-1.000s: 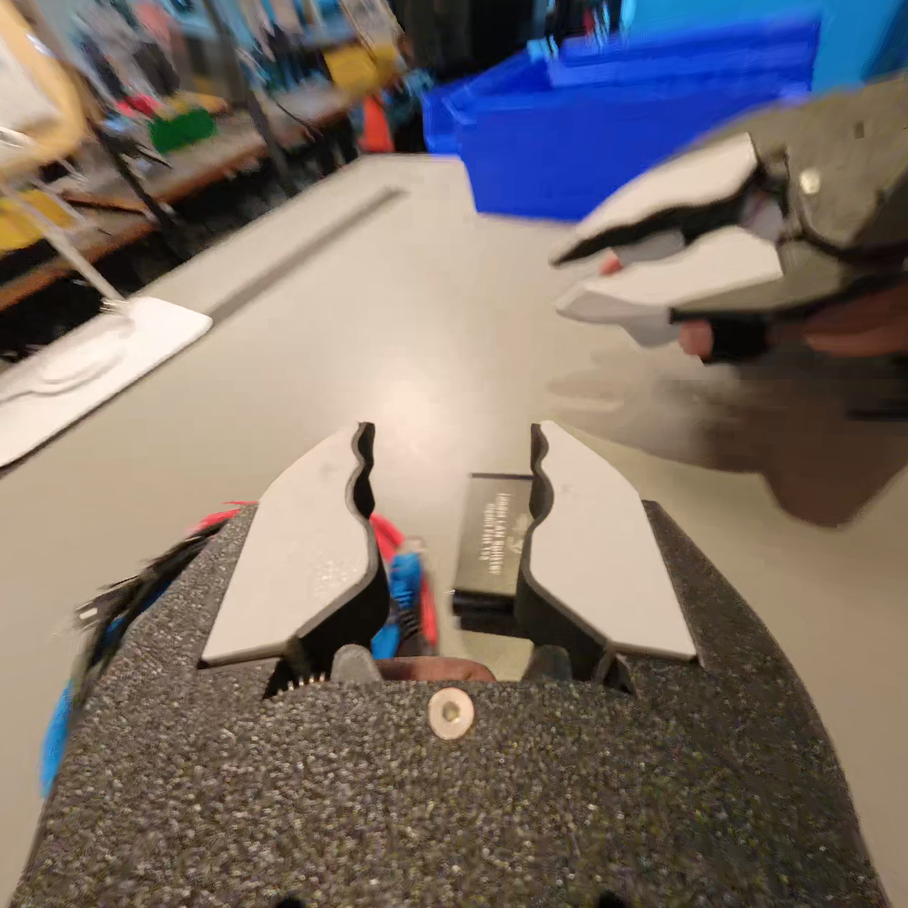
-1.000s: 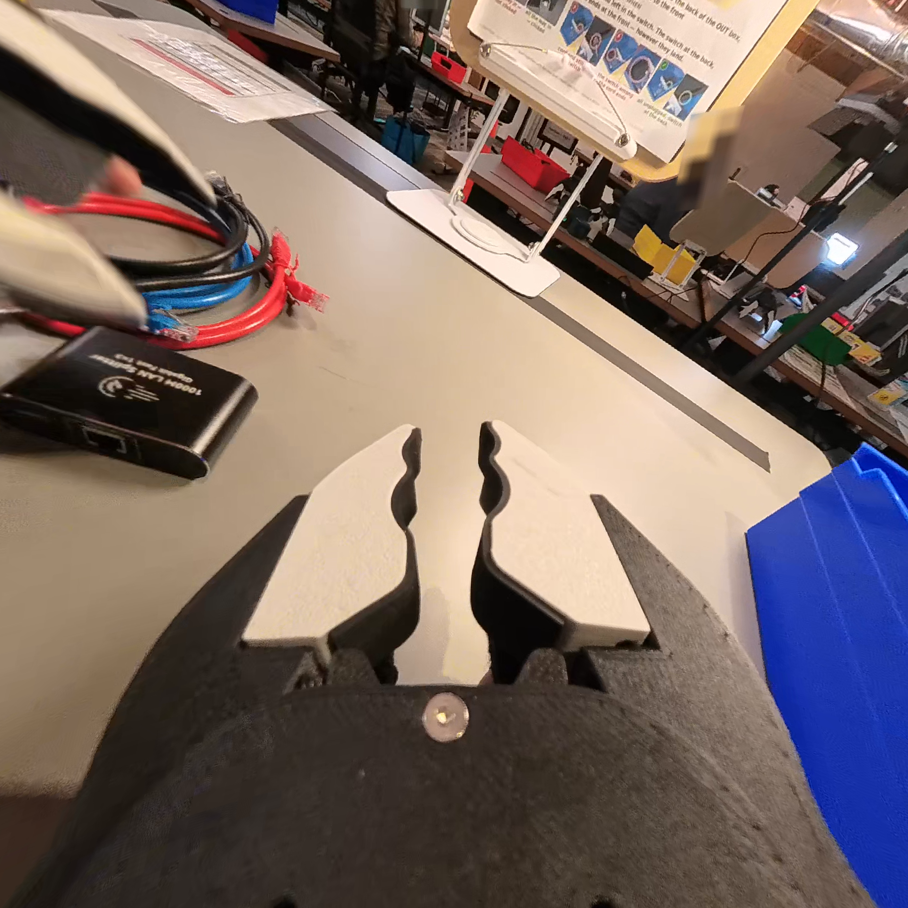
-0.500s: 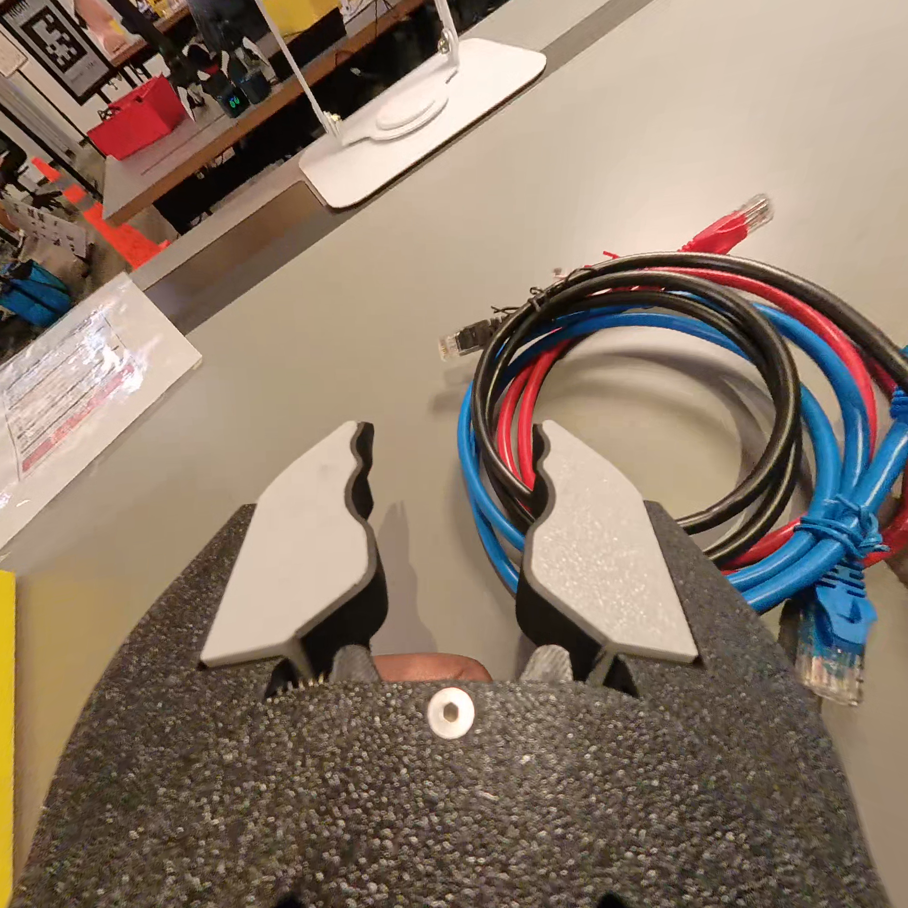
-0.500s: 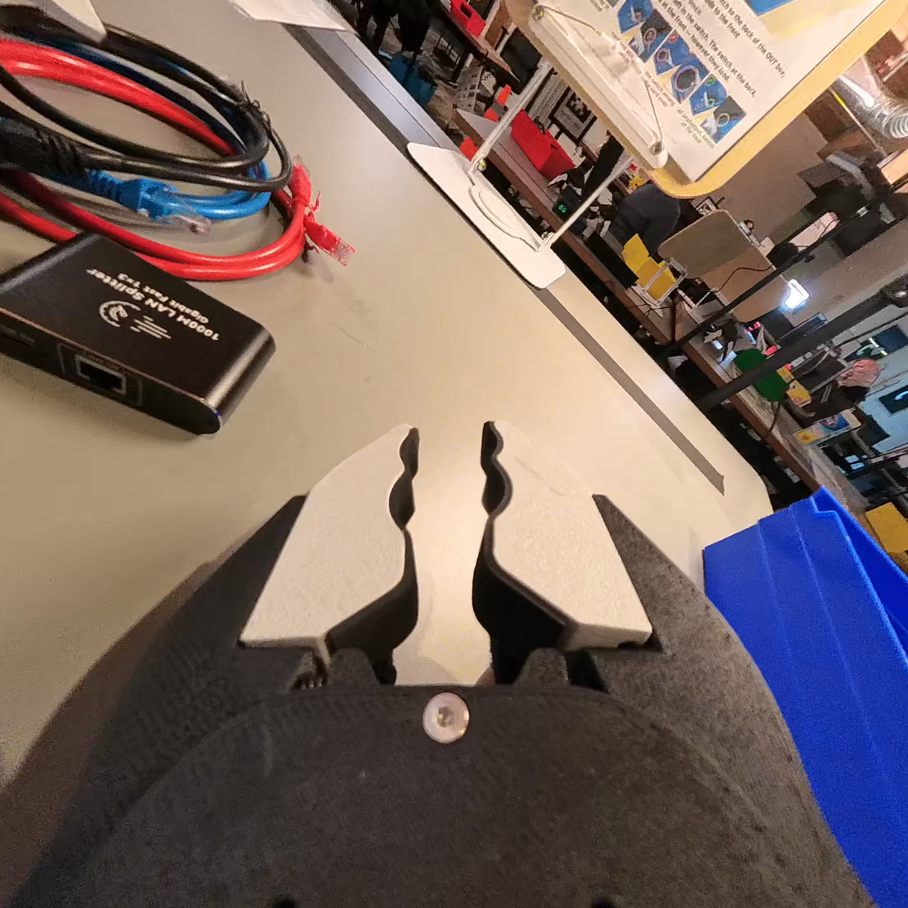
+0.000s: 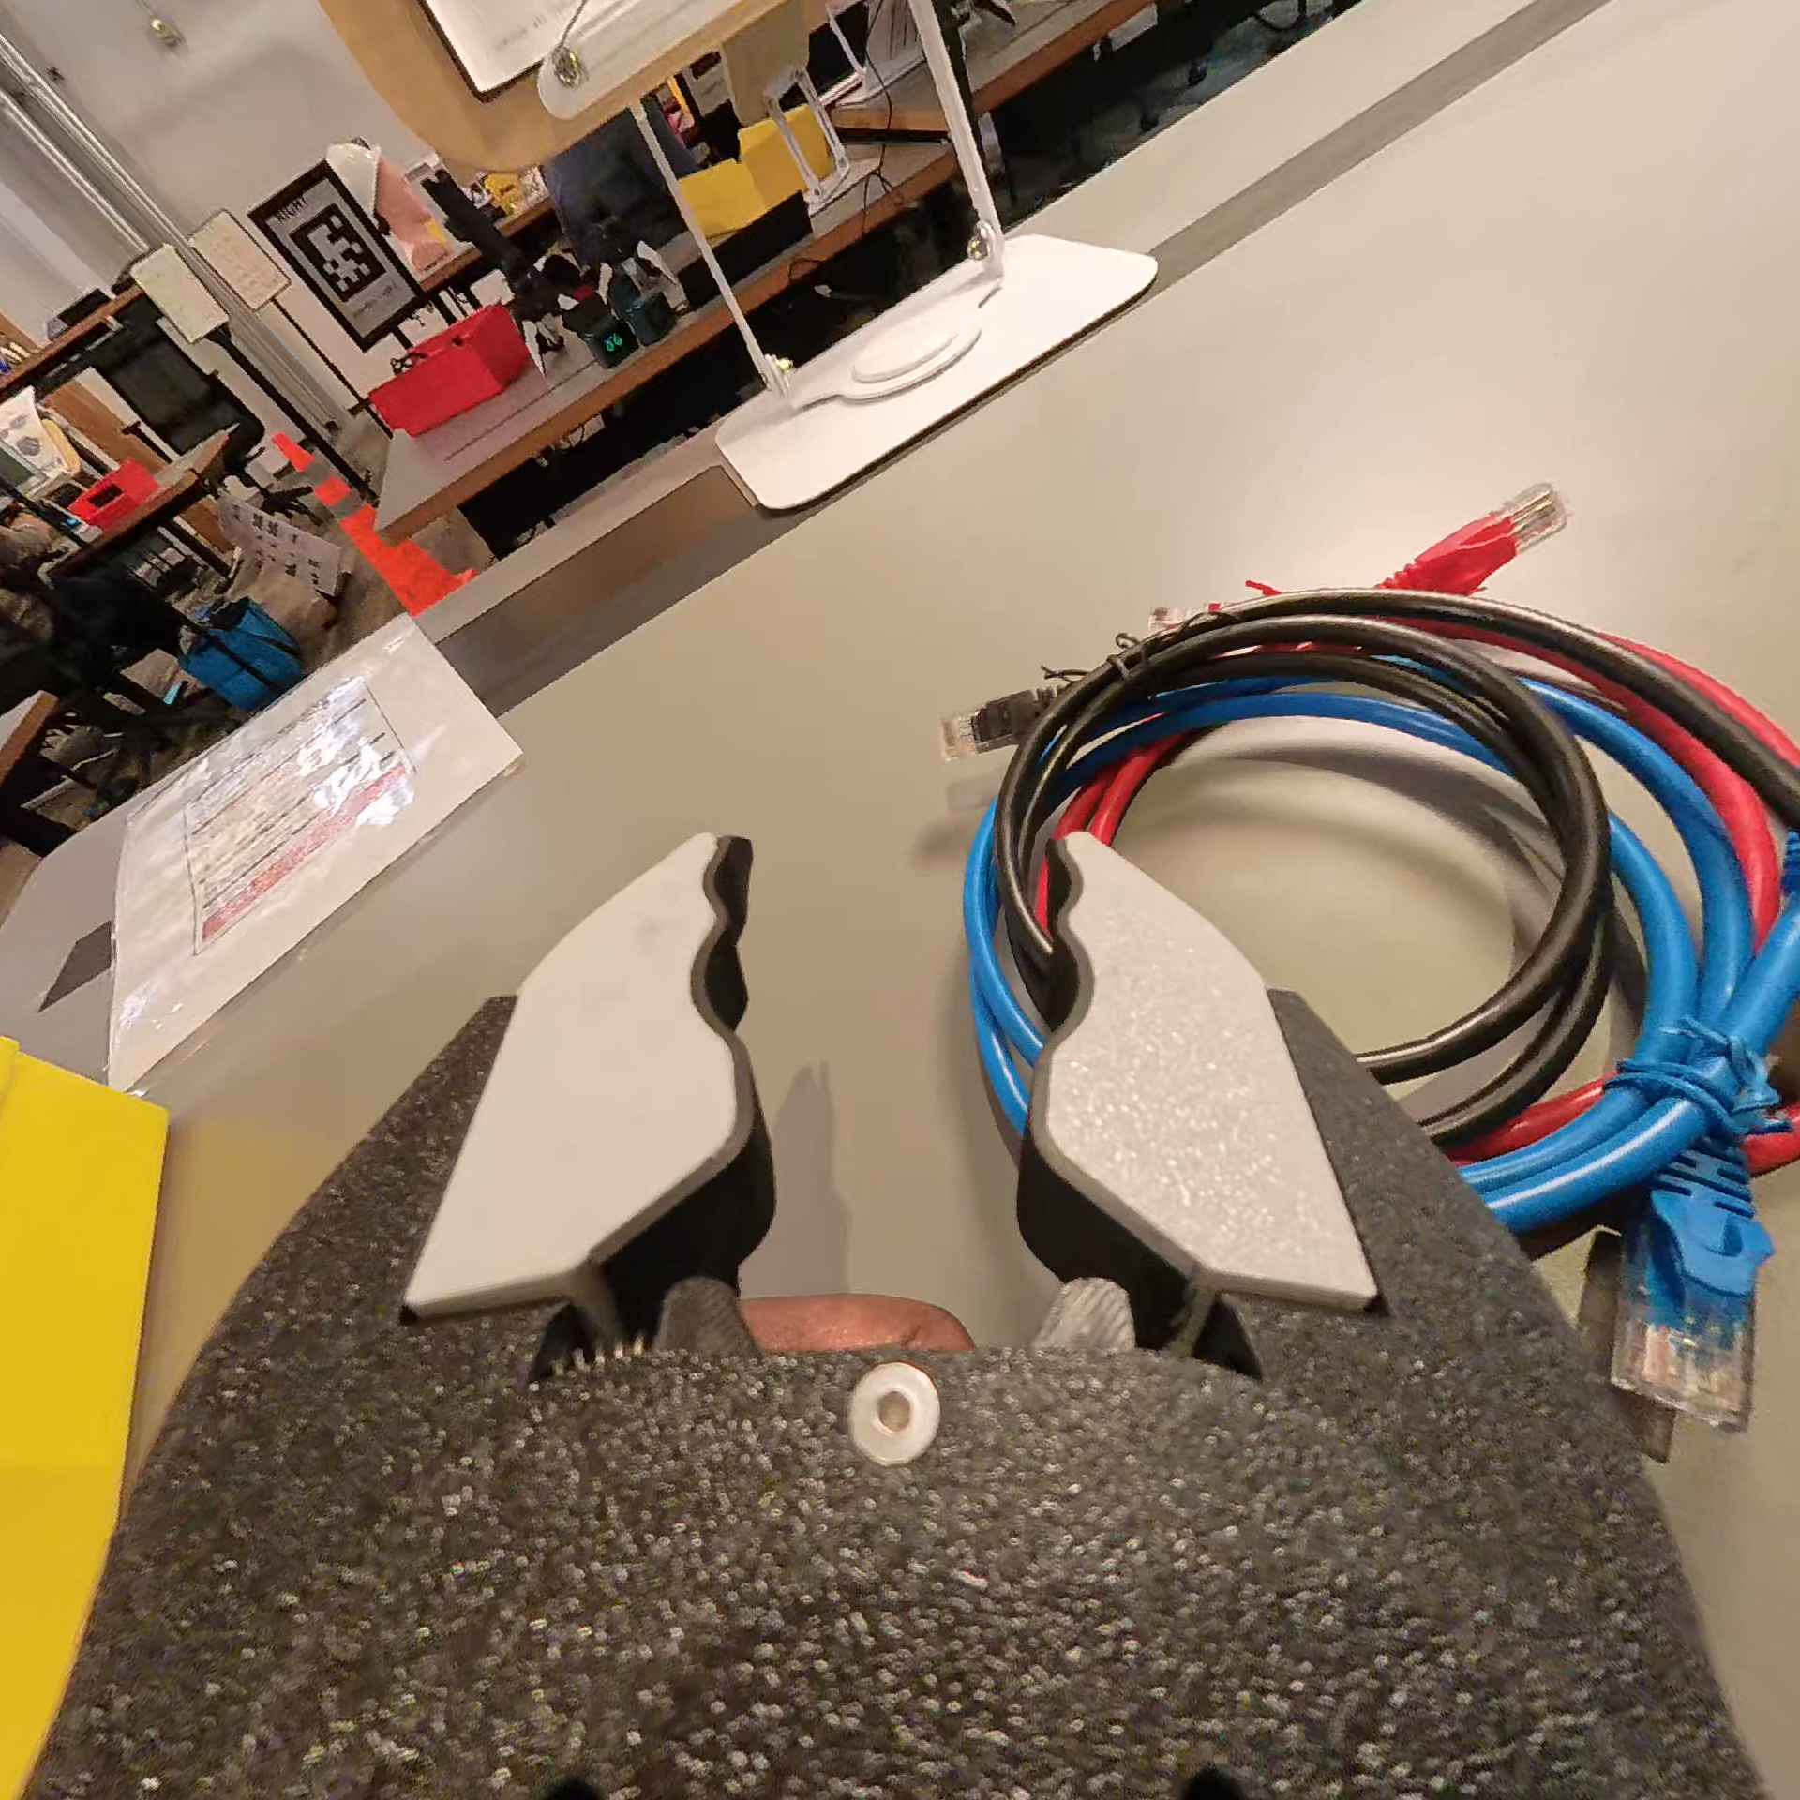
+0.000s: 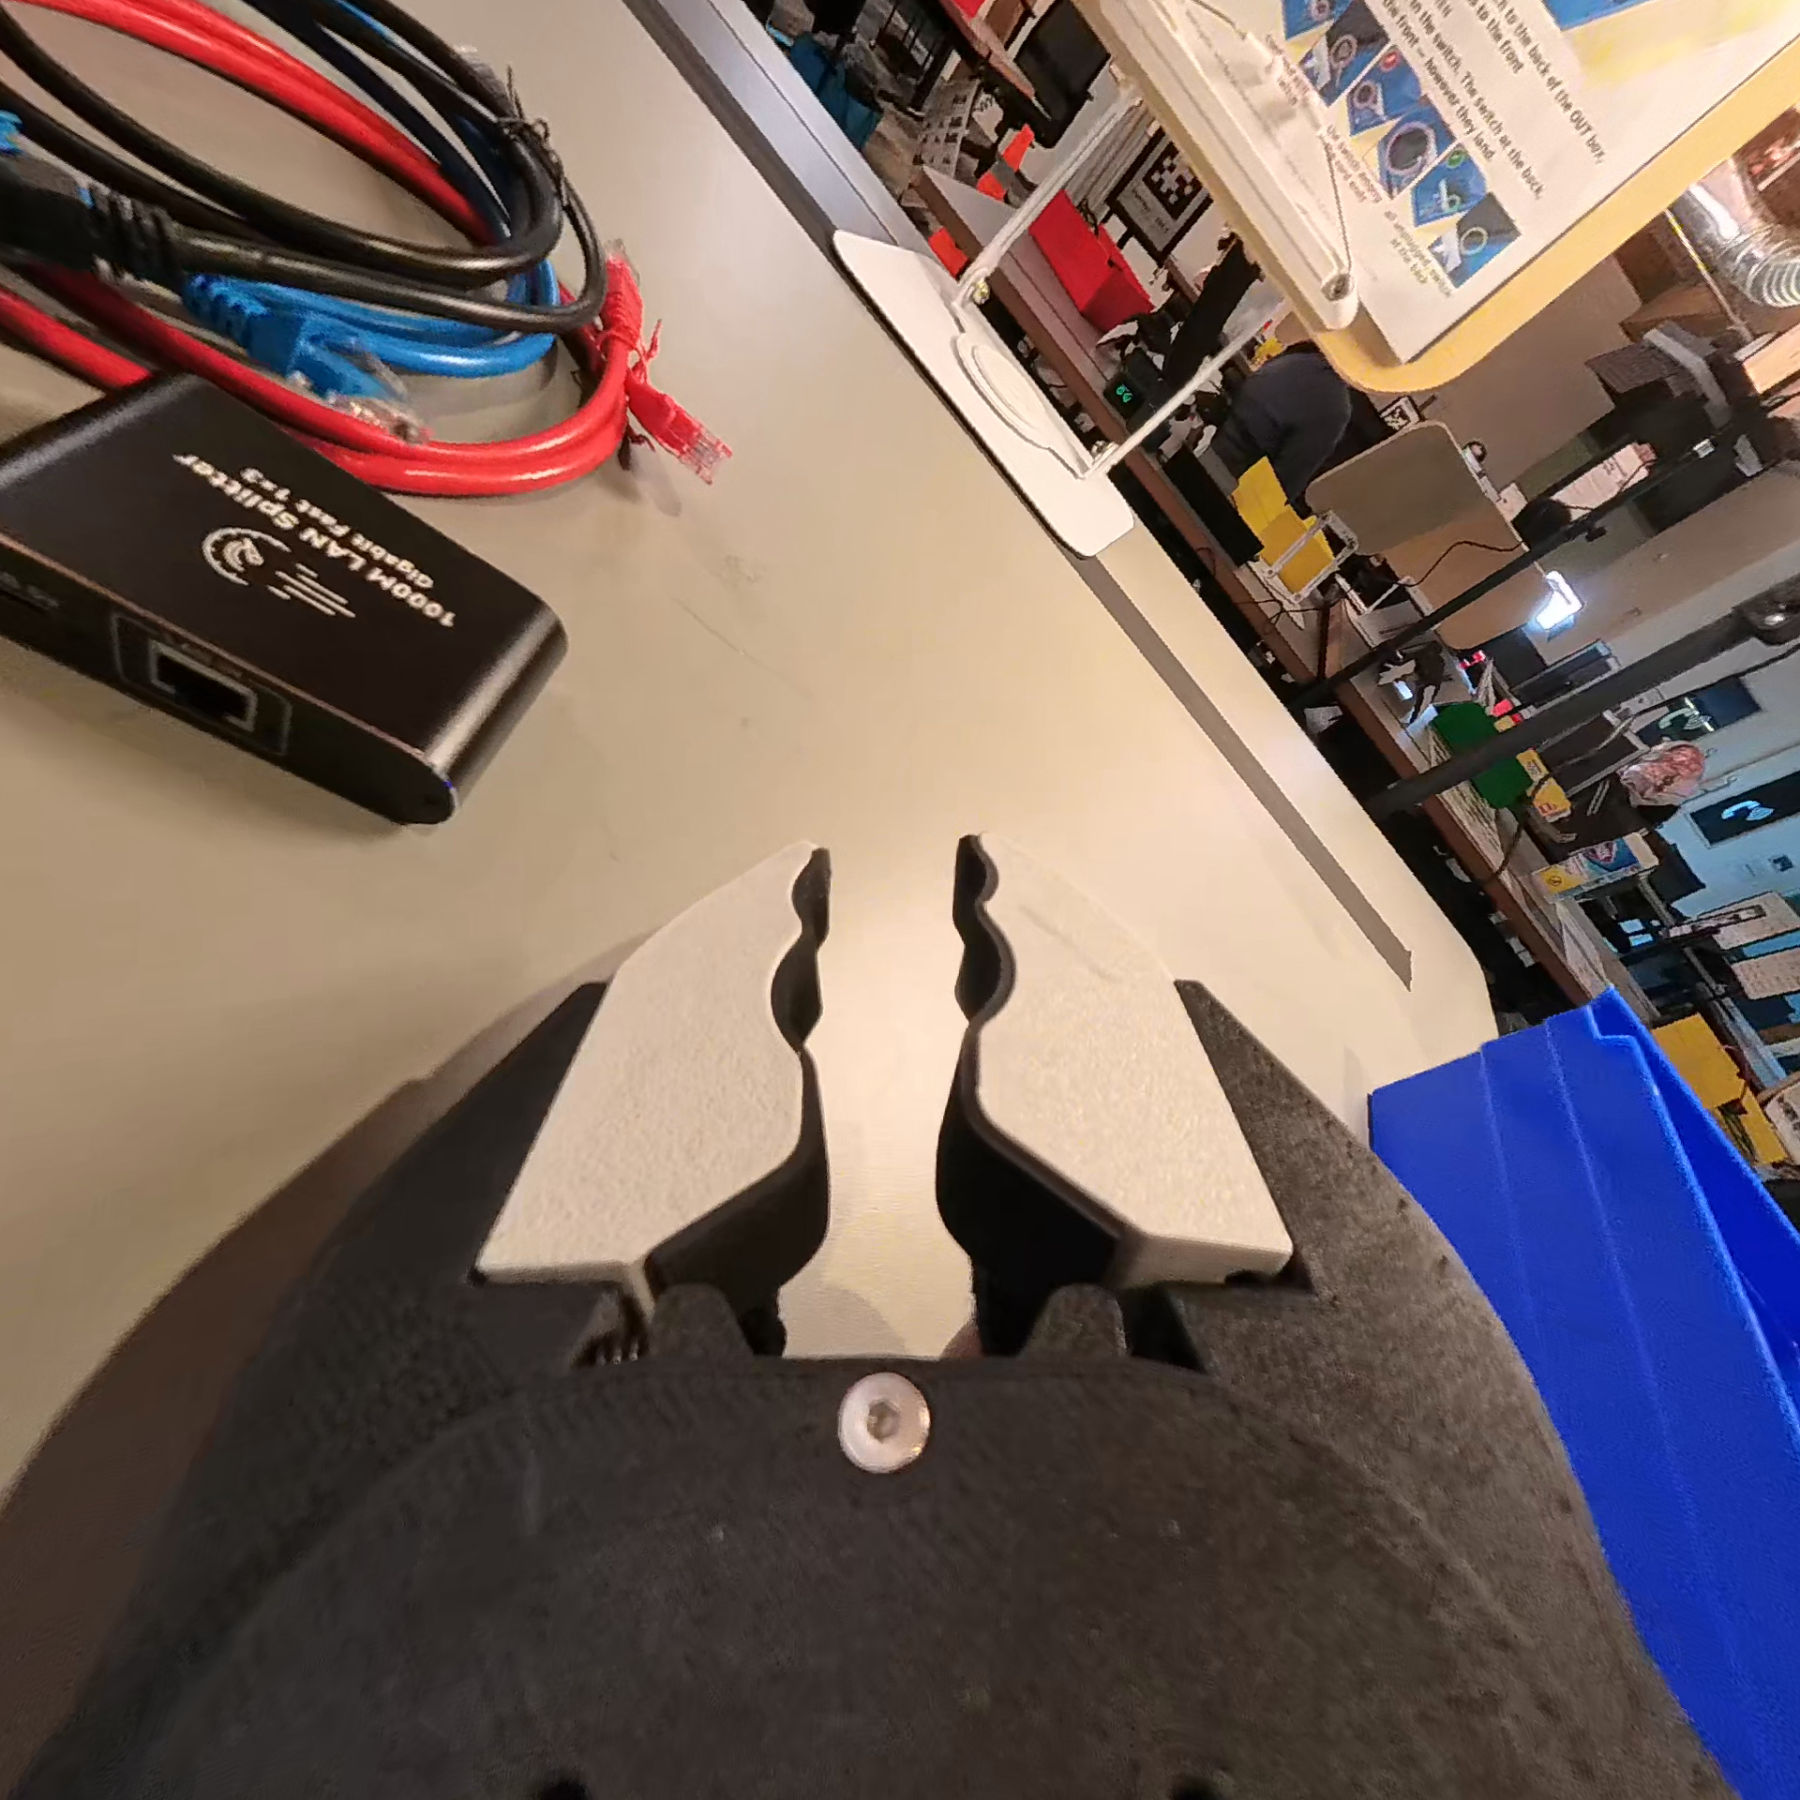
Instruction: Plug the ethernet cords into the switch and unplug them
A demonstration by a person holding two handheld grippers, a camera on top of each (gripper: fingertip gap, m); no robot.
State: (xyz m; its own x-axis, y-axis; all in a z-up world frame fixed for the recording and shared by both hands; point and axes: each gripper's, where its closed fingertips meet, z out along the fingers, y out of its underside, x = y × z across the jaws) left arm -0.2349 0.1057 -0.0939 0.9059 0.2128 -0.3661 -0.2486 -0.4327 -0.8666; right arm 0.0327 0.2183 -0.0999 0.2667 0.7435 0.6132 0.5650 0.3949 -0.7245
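A coil of blue (image 5: 1656,935), red (image 5: 1743,808) and black (image 5: 1519,740) ethernet cords lies on the grey table, none plugged in. My left gripper (image 5: 901,857) is open and empty, just left of the coil, its right finger over the coil's near-left edge. The blue plug (image 5: 1690,1334) lies at the right, the black plug (image 5: 984,726) and red plug (image 5: 1490,541) farther off. In the right wrist view the black switch (image 6: 263,604) lies at the left with an empty port (image 6: 200,692) facing me, the cords (image 6: 409,321) behind it. My right gripper (image 6: 891,857) is open and empty, right of the switch.
A white stand base (image 5: 935,380) holding an instruction board sits at the table's far edge; it also shows in the right wrist view (image 6: 984,380). A laminated sheet (image 5: 273,818) and a yellow bin (image 5: 68,1364) lie at the left. A blue bin (image 6: 1617,1315) stands right of my right gripper. The left gripper's tips are roughly 30 cm from the right gripper's. The black switch (image 6: 263,604) lies around 10 cm away from my right fingertips.
My left gripper swung away from the switch and my right gripper to face the cord coil, then tilted up slightly. My right gripper moved closer to the switch and rolled. Both stayed open.
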